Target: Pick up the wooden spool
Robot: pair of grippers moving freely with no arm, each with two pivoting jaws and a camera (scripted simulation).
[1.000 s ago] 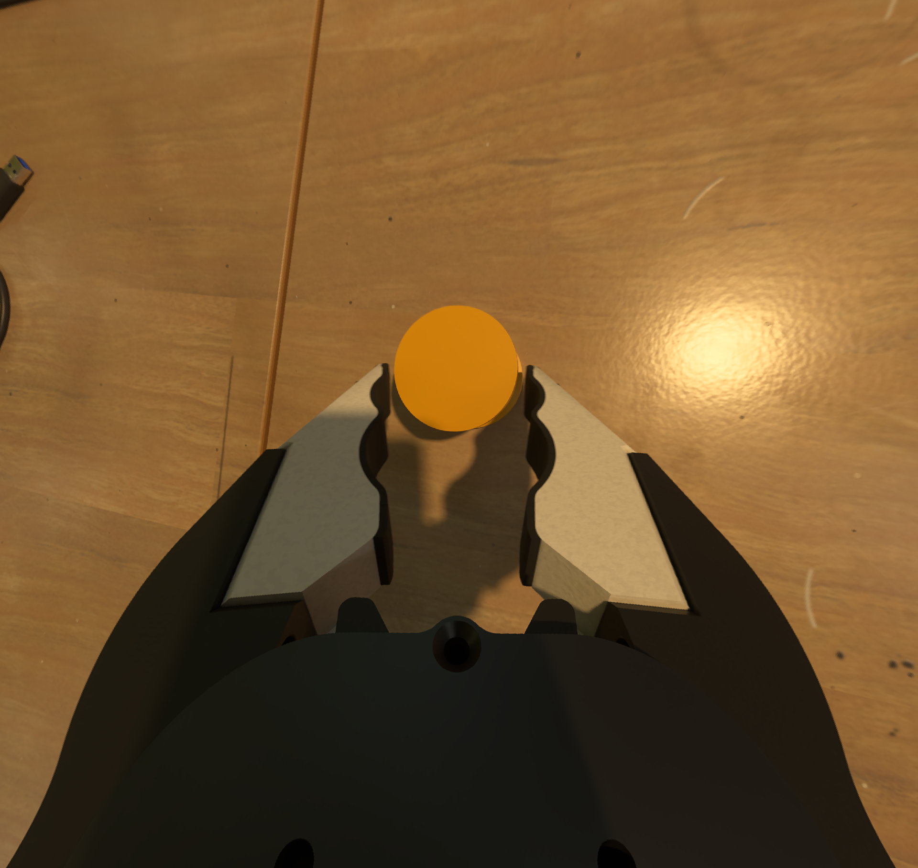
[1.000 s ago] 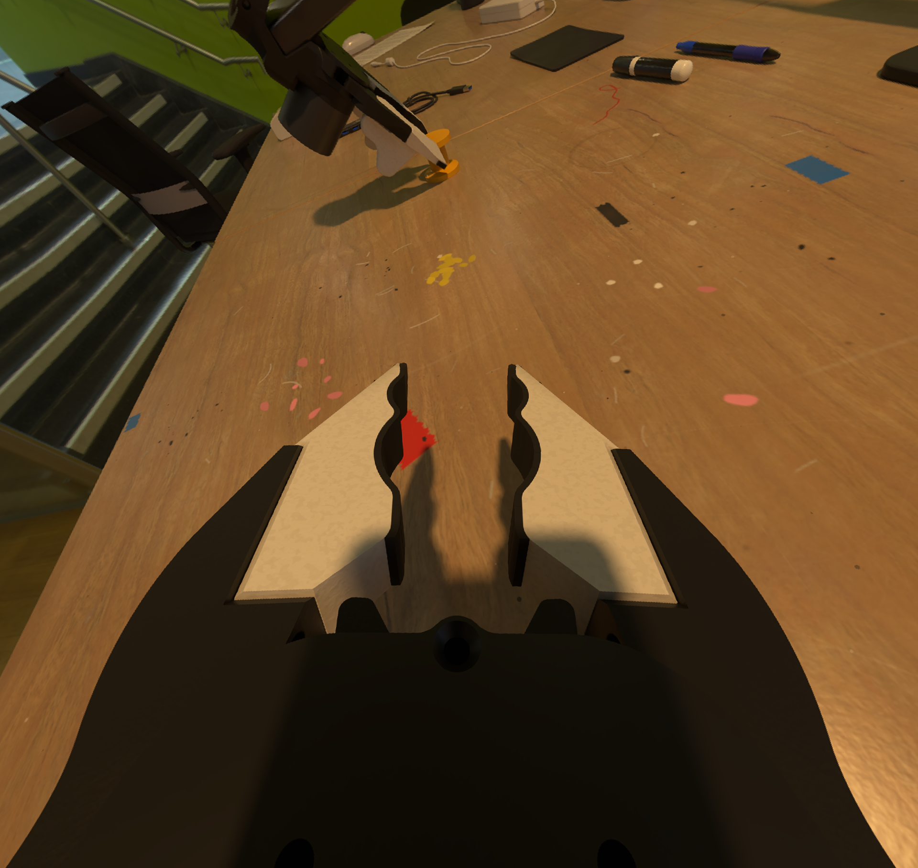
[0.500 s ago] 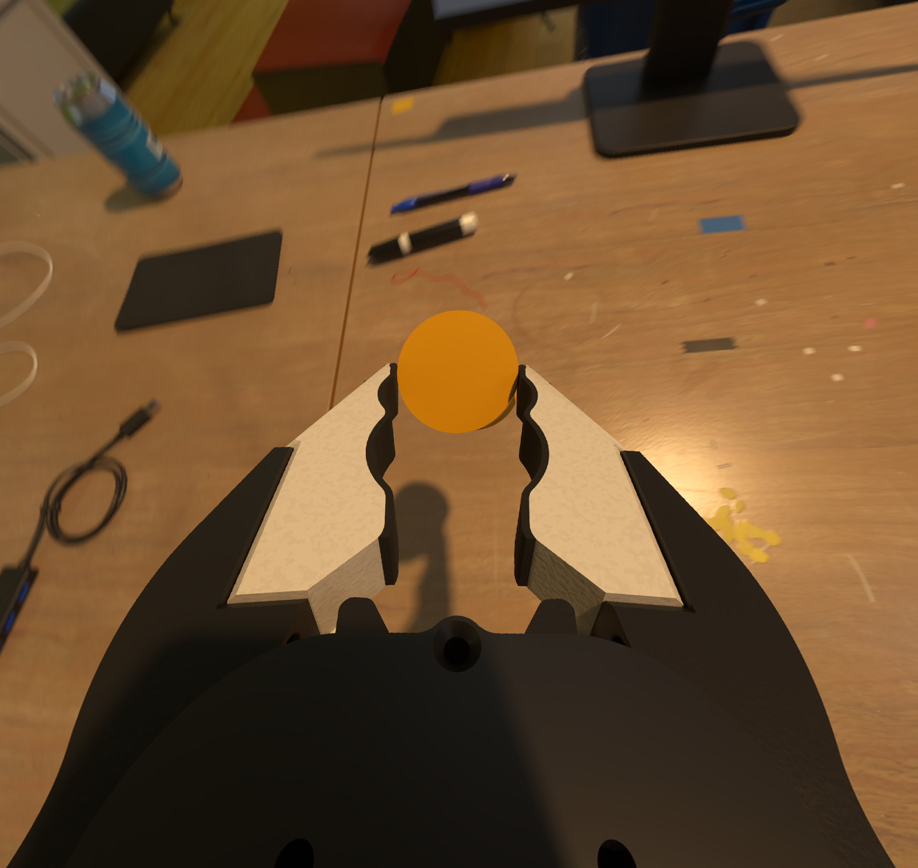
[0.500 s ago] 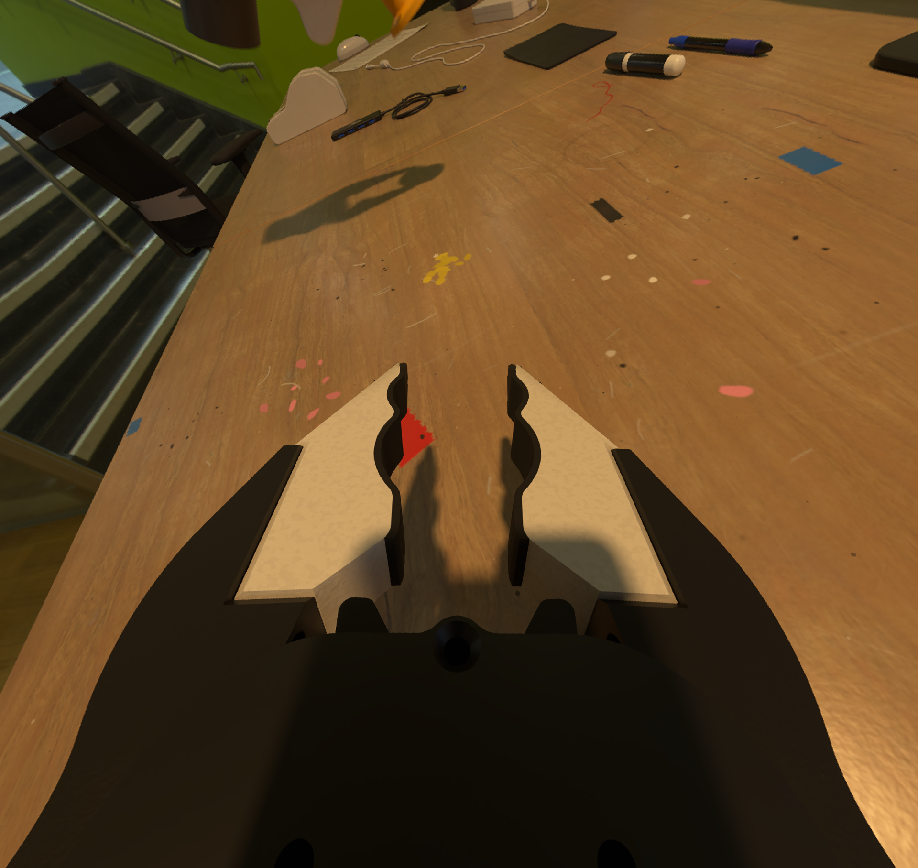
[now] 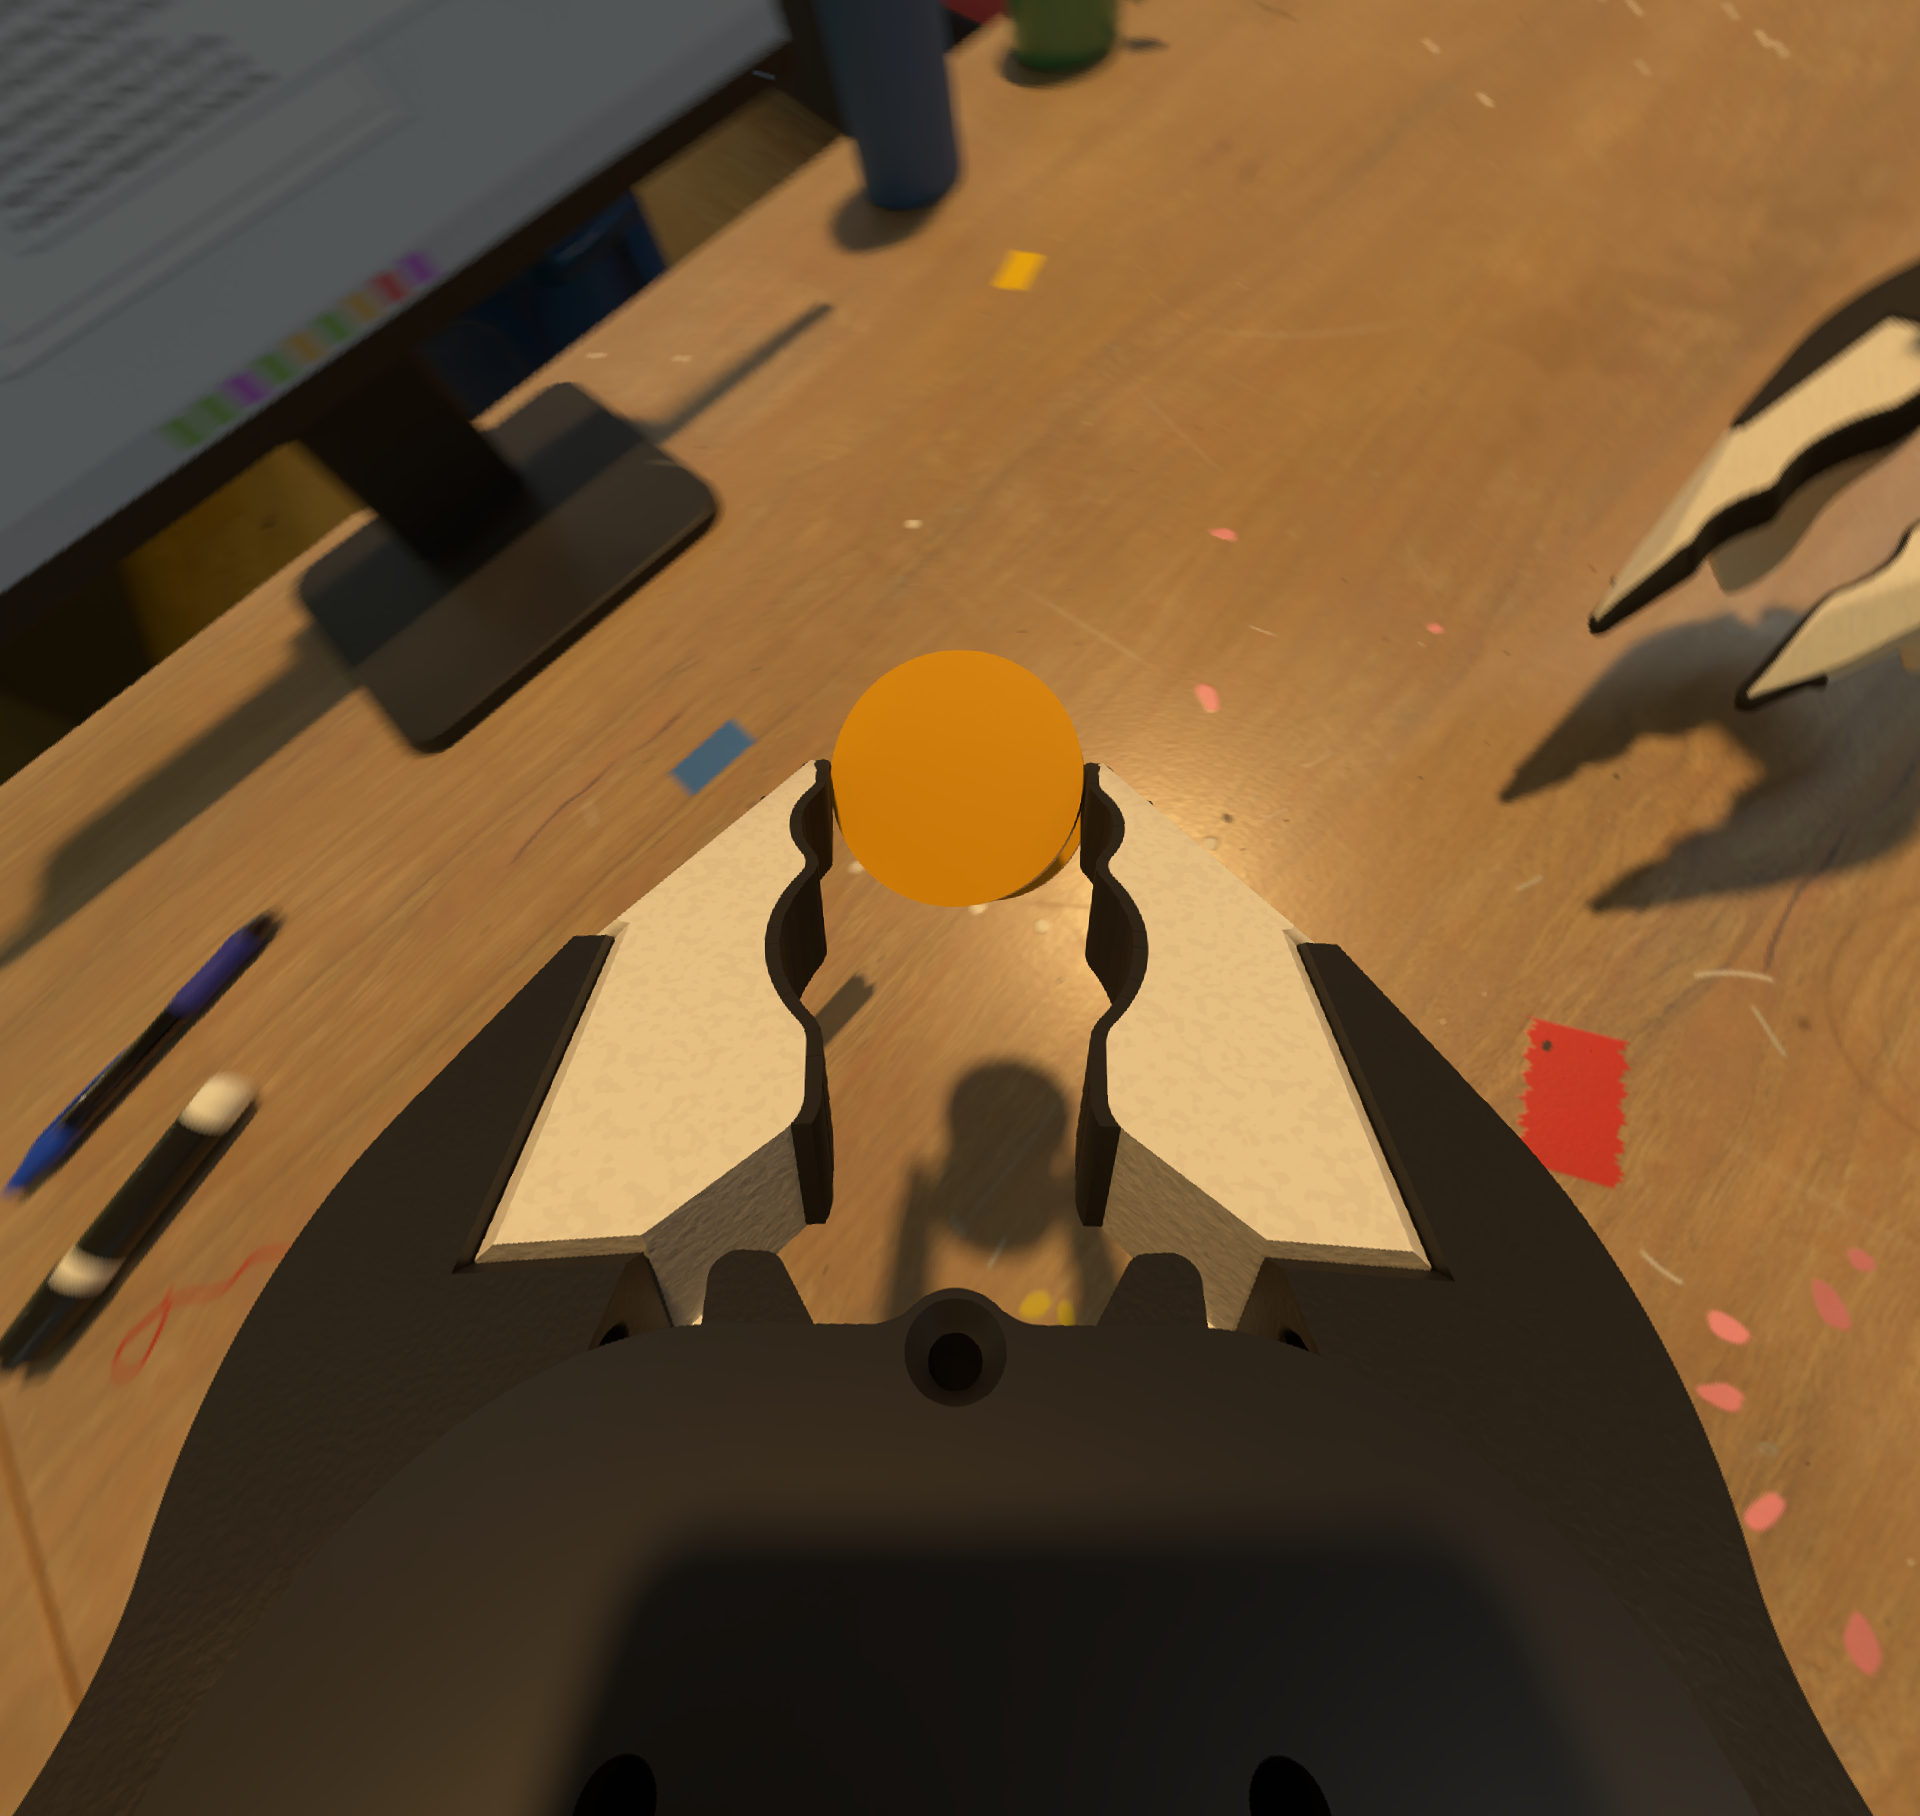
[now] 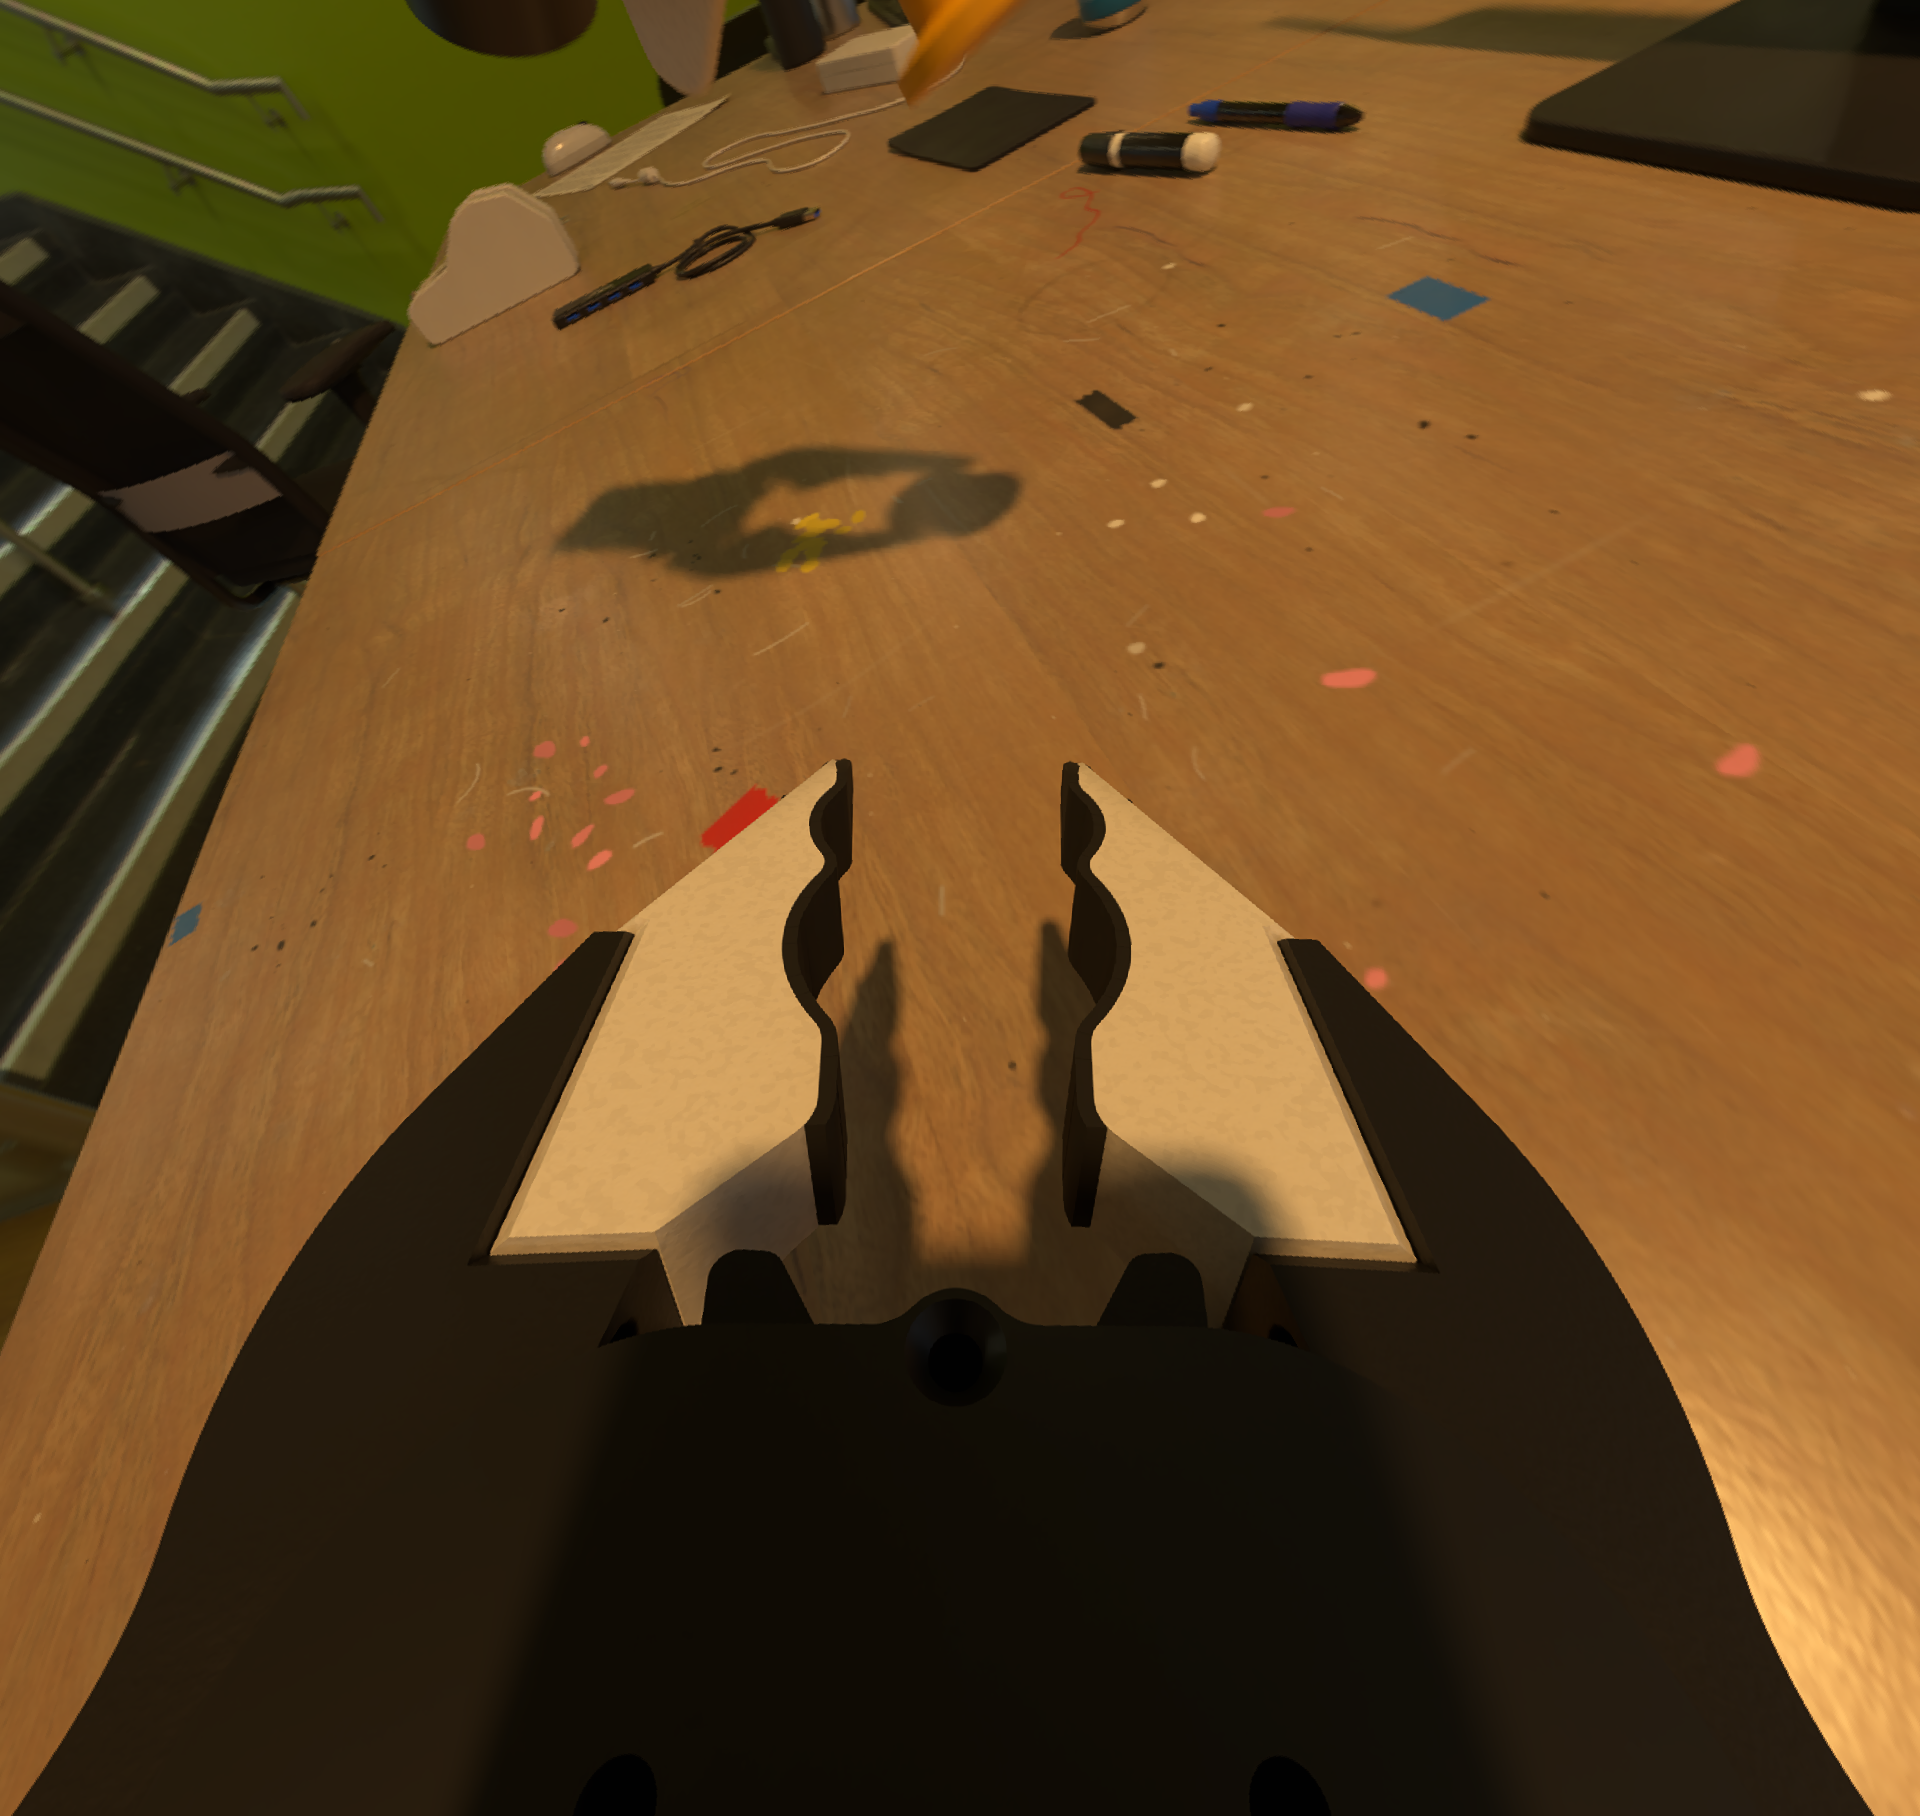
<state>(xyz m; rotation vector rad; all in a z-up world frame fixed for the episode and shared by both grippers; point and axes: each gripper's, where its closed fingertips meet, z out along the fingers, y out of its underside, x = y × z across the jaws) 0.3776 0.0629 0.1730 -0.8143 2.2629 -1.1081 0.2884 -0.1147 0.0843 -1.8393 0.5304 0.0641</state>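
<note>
Spool (image 5: pixel 956 779), orange, likely light and stiff, sits pinched at the left gripper (image 5: pixel 956 810) tips; right gripper (image 6: pixel 956 779) gapes empty.

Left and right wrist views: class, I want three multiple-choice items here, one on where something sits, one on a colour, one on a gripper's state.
1. Where is the wooden spool?
A. lying on the table
B. between the left gripper's fingertips
C. beside the monitor base

2. What colour is the tape patch on the table right of the left gripper?
A. red
B. green
C. white

3. How is the right gripper?
A. shut on a marker
B. shut on the spool
C. open, holding nothing

Answers: 1 B, both fingertips press the spool's sides, its shadow falling on the wood below; 2 A, the ragged patch is plainly red; 3 C, bare wood shows between its parted fingers.
</note>
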